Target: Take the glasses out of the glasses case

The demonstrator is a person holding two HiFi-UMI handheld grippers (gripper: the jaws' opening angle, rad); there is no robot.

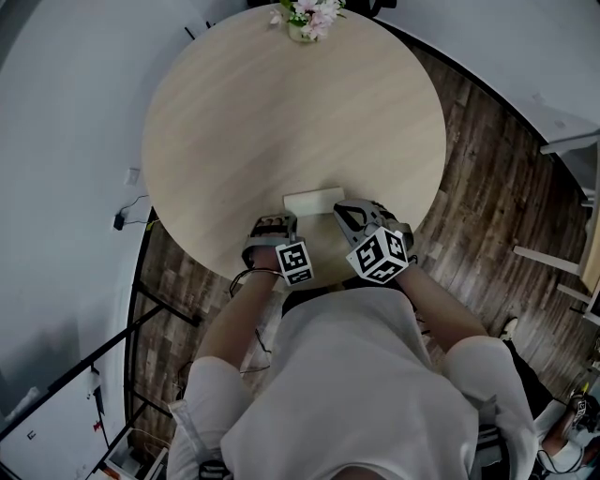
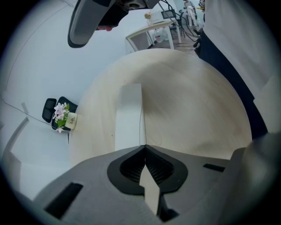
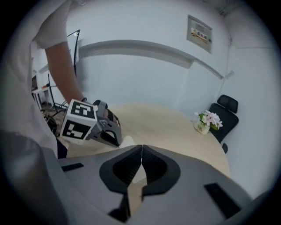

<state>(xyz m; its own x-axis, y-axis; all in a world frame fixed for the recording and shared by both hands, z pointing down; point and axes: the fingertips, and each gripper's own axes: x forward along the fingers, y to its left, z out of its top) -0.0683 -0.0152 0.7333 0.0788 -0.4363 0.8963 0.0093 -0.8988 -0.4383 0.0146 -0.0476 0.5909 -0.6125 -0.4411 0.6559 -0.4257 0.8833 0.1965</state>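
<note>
A white, closed glasses case (image 1: 314,200) lies near the front edge of the round wooden table (image 1: 281,103). My left gripper (image 1: 273,223) hovers just short of the case's left end, jaws shut with nothing between them. In the left gripper view the case (image 2: 130,115) stretches away from the closed tips of the left gripper (image 2: 145,146). My right gripper (image 1: 347,212) is at the case's right end, also shut and empty. In the right gripper view its closed tips (image 3: 141,146) point past a sliver of the case (image 3: 127,141) towards the left gripper (image 3: 101,127). No glasses are visible.
A small pot of pink flowers (image 1: 310,18) stands at the table's far edge. A black office chair (image 3: 227,108) sits behind it. Dark wood floor (image 1: 487,169) surrounds the table, and white furniture (image 1: 567,141) stands to the right.
</note>
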